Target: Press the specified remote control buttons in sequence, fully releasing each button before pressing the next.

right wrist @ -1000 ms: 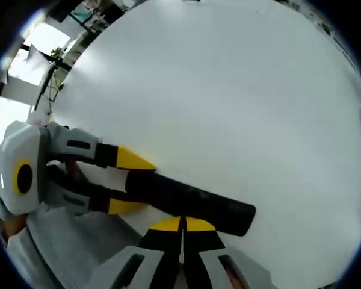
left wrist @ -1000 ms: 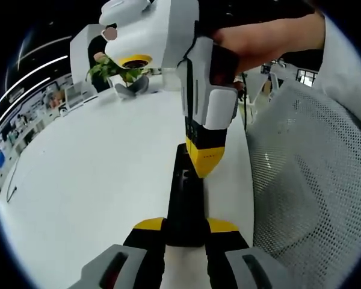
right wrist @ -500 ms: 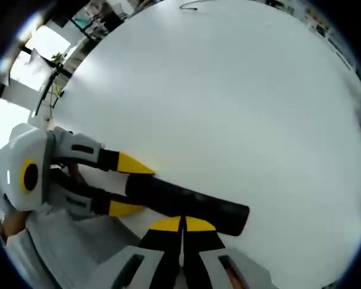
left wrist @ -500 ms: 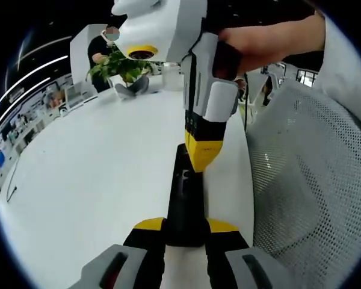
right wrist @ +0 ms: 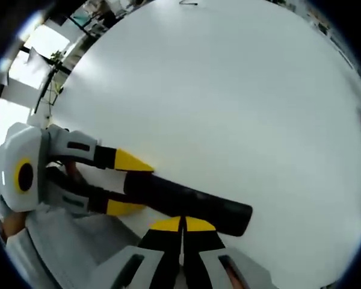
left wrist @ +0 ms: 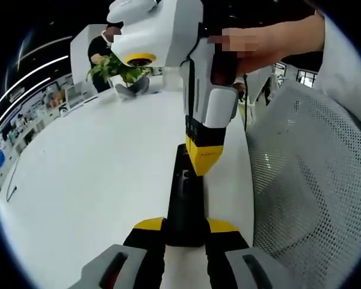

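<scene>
1. Left gripper view: my left gripper (left wrist: 185, 236) has its fingers pinching the near end of the black remote (left wrist: 185, 198), so it stays put on the white worktop (left wrist: 90, 168). The right gripper (left wrist: 203, 158) comes down on it from above.

2. Right gripper view: right fingers pressed together into one tip over the remote's long body (right wrist: 189, 203), good for poking single buttons. The left gripper (right wrist: 117, 183) clamps the far end.

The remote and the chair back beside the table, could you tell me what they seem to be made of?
The long black remote control looks like matte plastic: dark, dull, with moulded buttons. The white chair back seems a woven mesh, judging by its regular perforations. The smooth white table looks laminate, though that is unsure.
</scene>
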Tool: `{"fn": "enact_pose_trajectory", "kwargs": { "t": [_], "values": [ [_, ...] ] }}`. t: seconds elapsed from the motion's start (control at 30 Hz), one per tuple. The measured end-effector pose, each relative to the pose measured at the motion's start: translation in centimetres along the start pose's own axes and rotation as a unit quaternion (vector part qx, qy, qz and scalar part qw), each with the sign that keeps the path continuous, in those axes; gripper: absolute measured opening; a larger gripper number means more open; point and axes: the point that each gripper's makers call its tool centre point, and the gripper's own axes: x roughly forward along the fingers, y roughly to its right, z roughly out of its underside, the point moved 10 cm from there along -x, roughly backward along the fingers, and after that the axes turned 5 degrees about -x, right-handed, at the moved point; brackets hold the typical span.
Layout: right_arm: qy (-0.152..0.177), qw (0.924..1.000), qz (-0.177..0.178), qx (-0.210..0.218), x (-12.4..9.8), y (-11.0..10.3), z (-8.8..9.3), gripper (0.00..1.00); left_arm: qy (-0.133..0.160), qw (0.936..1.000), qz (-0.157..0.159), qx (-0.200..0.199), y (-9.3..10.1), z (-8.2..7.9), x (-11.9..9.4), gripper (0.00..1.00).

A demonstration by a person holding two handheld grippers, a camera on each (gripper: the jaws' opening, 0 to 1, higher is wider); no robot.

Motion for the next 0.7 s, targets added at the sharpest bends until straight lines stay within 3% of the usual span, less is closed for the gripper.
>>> {"fn": "enact_pose_trajectory", "kwargs": {
  "t": [0.4, 0.7],
  "values": [
    [-0.002, 1.0, -0.003, 0.005, 0.08, 0.13, -0.18, 0.0, 0.0, 1.0, 0.0, 0.0, 0.09, -0.05, 0.02, 0.24],
    [-0.009, 0.9999, -0.001, -0.015, 0.36, -0.06, -0.04, 0.0, 0.0, 1.0, 0.0, 0.005, 0.16, -0.05, 0.01, 0.24]
  ]
}}
